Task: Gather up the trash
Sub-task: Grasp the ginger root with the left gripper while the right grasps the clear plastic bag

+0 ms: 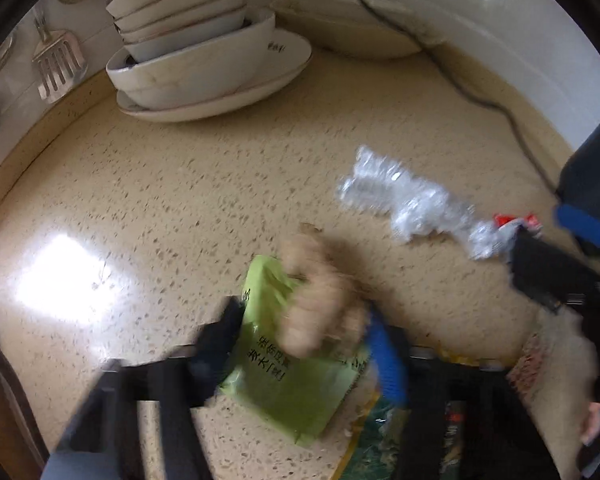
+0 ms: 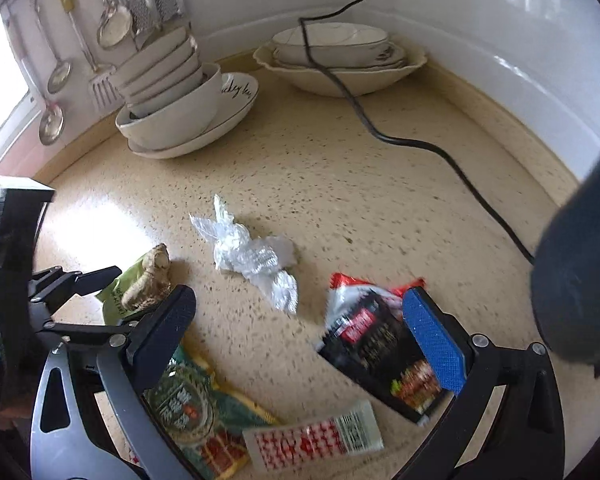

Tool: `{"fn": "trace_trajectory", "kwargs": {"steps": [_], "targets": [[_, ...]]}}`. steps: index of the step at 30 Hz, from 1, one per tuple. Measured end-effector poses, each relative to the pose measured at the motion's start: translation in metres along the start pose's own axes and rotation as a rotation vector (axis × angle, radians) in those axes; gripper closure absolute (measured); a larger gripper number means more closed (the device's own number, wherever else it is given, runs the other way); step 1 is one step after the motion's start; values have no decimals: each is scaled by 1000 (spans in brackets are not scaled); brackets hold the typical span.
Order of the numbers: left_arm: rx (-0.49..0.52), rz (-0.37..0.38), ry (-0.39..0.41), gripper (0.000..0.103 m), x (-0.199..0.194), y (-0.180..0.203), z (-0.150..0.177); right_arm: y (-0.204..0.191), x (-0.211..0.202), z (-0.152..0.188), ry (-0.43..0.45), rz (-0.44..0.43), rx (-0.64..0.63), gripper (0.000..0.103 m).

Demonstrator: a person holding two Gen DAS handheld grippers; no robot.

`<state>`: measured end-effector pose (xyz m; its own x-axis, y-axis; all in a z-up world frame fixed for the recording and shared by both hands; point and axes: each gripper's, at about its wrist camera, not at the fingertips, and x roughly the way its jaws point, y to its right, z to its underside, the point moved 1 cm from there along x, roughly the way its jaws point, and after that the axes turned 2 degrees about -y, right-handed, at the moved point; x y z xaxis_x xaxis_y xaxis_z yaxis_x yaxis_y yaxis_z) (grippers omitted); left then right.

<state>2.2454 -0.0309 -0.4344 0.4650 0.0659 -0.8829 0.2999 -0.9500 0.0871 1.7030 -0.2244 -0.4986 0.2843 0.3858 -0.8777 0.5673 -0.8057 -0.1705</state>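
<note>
Speckled beige desk [image 2: 340,168] strewn with trash. Left hand-held gripper [image 1: 300,332] tilted down over a green packet [image 1: 284,396] and a ginger root [image 1: 320,300] lying on it, both between the fingers; contact with the pads not clear (view blurred). Right hand-held gripper [image 2: 304,328] spread wide, pinching nothing, its blue pad [image 2: 436,340] over the edge of a black-and-red sachet [image 2: 376,344]. Crumpled clear plastic [image 2: 252,256] mid-desk, apart from both grippers. Nearer the camera, a green-yellow wrapper [image 2: 196,412] and a red-checked sachet [image 2: 316,440]. Behind, stacked bowls [image 2: 172,92], more dishes [image 2: 340,60], a black cord [image 2: 420,144] across the desk.
</note>
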Motion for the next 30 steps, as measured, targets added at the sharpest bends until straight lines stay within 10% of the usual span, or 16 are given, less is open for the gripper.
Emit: {"fn": "trace_trajectory", "kwargs": {"steps": [13,18,20,30], "targets": [[-99,128,118,65,-37,-48,14,-38,62,-26,-58,-8,-169,2],[-102,163,117,65,-47,-53,26,-43,74,-27,-90,7,-202,33],[-93,172,112,65,-55,-52,34,-41,69,-27,-83,1,-191,68],[-73,159,65,56,-44,-46,49,-26,49,-6,-81,-58,-107,75]]}}
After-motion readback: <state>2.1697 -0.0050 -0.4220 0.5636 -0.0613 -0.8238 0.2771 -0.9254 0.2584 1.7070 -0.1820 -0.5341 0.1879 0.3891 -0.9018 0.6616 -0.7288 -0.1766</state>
